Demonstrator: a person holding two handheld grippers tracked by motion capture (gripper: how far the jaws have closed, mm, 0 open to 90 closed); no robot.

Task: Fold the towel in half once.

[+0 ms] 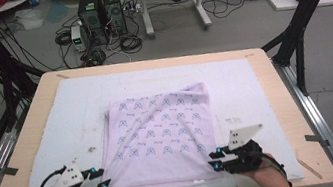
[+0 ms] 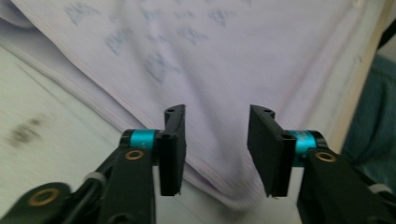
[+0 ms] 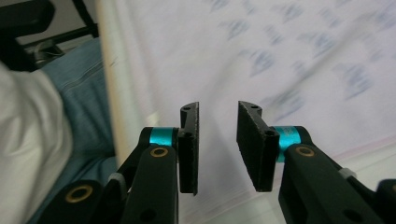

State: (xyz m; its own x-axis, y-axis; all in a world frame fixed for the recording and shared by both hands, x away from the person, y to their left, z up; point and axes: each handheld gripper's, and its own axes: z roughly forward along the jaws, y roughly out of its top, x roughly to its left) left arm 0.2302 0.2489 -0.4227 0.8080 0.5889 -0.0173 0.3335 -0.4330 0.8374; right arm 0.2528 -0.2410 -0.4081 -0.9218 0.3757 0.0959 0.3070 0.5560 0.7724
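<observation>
Item: lilac printed garment (image 1: 160, 130), folded, laid flat on a white mat (image 1: 72, 118) at the middle of the counter (image 1: 275, 86).

Left hand-held gripper (image 1: 98, 179): set at the near left corner of the garment, jaws parted, nothing pinched; the corner is seen beneath and between the jaws in the left gripper view (image 2: 215, 154).

Right hand-held gripper (image 1: 215, 159): set at the near right corner, jaws parted a little, nothing held; the hem is seen under it (image 3: 218, 149).

Handling note: both corners are best taken evenly, all layers caught, and lifted together so that the fold is kept square.
</observation>
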